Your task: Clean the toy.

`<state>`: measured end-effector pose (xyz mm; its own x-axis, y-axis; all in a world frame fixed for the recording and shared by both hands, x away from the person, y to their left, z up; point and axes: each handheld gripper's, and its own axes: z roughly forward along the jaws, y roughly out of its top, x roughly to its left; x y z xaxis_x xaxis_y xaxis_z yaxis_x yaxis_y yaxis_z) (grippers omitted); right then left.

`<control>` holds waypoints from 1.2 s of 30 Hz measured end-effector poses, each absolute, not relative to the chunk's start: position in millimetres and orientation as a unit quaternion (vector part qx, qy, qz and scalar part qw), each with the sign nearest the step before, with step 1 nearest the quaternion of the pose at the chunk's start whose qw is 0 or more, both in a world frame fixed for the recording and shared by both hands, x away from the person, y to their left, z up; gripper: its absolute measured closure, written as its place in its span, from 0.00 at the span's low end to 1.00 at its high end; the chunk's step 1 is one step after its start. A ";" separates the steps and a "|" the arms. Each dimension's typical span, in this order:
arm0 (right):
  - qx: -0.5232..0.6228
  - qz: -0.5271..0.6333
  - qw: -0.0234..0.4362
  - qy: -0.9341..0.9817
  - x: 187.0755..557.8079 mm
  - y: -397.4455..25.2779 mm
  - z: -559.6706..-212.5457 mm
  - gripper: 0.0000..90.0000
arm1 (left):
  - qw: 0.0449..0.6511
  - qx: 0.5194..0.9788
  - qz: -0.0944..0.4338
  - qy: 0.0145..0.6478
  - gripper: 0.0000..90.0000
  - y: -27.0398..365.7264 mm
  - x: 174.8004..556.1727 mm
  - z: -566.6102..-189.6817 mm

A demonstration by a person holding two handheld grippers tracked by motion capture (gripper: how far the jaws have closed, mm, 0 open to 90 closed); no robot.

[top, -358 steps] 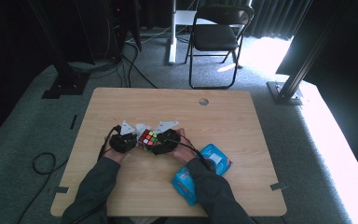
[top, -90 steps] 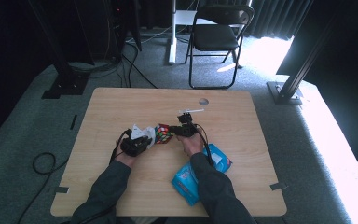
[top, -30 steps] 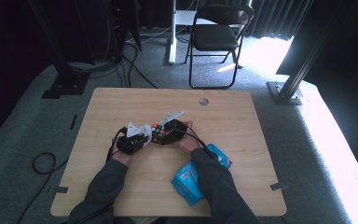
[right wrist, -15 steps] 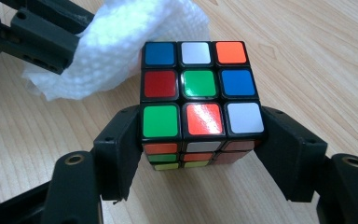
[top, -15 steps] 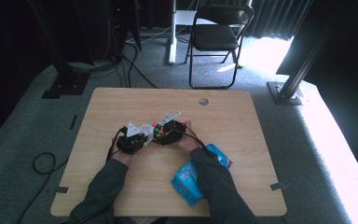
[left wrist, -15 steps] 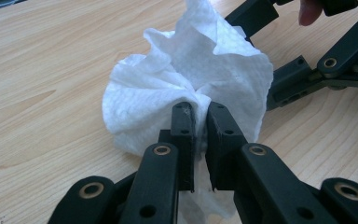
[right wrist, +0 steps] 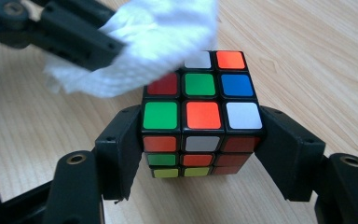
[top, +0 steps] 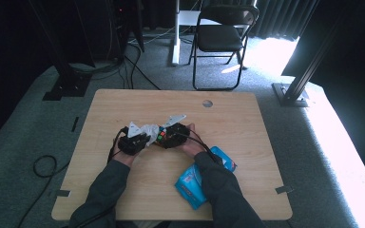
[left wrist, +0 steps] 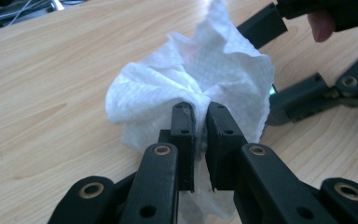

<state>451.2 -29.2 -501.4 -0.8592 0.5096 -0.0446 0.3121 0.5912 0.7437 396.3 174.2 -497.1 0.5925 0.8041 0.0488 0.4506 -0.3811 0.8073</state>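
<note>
Seemingly mid-wipe: left claw (left wrist: 199, 122) pinches the tissue (left wrist: 200, 79), right claw (right wrist: 200, 140) clamps the cube (right wrist: 200, 112); next, rub its upper-left face.

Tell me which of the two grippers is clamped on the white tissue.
The left gripper: its jaws pinch the crumpled white tissue. The right gripper instead grips the colour cube by its sides.

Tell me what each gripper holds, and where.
Left gripper pinches the white tissue by a bunched fold; right gripper clamps the puzzle cube by two opposite sides.
</note>
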 end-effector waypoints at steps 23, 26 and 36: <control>0.200 0.402 0.141 0.882 434.1 -25.2 -494.0 0.38 | 0.400 0.798 0.235 0.384 0.92 170.3 402.9 -480.9; 0.203 0.403 0.142 0.881 434.3 -25.8 -494.0 0.38 | 0.398 0.800 0.235 0.382 0.92 167.5 403.0 -480.9; 0.215 0.403 0.142 0.878 436.7 -26.8 -494.8 0.38 | 0.396 0.809 0.233 0.367 0.91 159.1 397.5 -482.5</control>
<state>436.7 -26.8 -494.8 -0.8677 0.4913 -0.0760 0.2624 0.5825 0.7693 397.5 159.1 -482.5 0.6216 0.7785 0.0873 0.4090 -0.4176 0.8114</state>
